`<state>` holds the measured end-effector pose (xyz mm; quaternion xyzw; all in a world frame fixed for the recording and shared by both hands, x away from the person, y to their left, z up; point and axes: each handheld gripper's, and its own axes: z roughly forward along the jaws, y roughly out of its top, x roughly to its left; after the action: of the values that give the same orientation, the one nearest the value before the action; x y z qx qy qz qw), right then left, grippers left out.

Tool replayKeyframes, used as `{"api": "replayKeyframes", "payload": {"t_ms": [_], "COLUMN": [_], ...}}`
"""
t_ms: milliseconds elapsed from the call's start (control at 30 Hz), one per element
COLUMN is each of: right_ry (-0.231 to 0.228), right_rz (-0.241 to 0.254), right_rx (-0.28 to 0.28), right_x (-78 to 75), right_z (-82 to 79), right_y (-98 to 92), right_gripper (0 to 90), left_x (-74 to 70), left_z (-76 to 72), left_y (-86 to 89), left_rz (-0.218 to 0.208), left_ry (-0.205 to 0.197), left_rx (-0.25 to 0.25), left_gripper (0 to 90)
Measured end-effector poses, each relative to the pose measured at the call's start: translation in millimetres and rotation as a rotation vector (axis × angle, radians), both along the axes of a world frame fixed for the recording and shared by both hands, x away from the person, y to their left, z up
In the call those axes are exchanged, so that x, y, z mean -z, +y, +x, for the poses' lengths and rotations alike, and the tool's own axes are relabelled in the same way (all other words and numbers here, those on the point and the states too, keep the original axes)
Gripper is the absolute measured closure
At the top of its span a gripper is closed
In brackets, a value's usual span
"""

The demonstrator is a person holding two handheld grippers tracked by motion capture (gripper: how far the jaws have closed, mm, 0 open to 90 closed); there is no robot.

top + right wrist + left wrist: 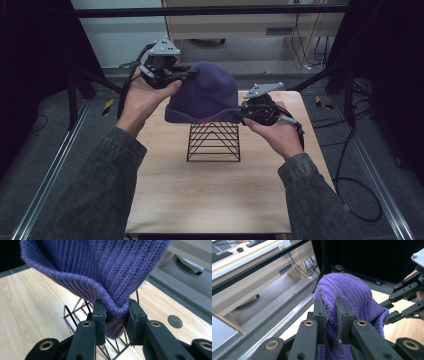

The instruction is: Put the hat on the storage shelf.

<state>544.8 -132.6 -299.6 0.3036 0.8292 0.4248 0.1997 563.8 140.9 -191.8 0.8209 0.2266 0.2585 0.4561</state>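
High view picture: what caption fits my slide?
Two grippers, left and right, hold a purple knitted hat above a black wire rack.

A lab: metal-framed test table (210, 200), trailing cables (360, 200), office desk (242, 260).

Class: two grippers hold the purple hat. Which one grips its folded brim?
The right gripper pinches the folded brim of the purple hat; the left gripper instead clamps the hat's upper knit, near the crown.

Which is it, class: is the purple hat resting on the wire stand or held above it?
Held above it. The purple hat hangs between the left gripper and right gripper, over the wire stand.
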Motion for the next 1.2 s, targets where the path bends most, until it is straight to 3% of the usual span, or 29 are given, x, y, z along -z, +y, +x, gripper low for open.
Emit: {"api": "replayKeyframes", "payload": {"t_ms": [233, 767, 1000, 1200], "right_ry": [0.023, 0.056, 0.071, 0.090], "right_rz": [-0.006, -0.028, -0.035, -0.047], "right_rx": [0.016, 0.026, 0.033, 0.036], "right_x": [9.0, 23.3, 33.0, 39.7], "right_z": [-0.1, 1.5, -2.0, -1.4], "right_y": [-10.6, -14.7, -15.6, -14.6], "right_gripper": [71.1, 70.4, 69.5, 69.2], "left_x": [9.5, 28.1, 32.9, 42.3], "left_z": [3.5, 11.4, 12.2, 10.7], "left_y": [-6.5, -13.5, -19.5, -23.6], "left_rz": [0.034, 0.051, 0.094, 0.077], "left_ry": [0.014, 0.043, 0.039, 0.043], "left_rx": [-0.005, -0.008, 0.002, 0.002], "left_gripper": [79.8, 79.4, 79.1, 79.1]}}
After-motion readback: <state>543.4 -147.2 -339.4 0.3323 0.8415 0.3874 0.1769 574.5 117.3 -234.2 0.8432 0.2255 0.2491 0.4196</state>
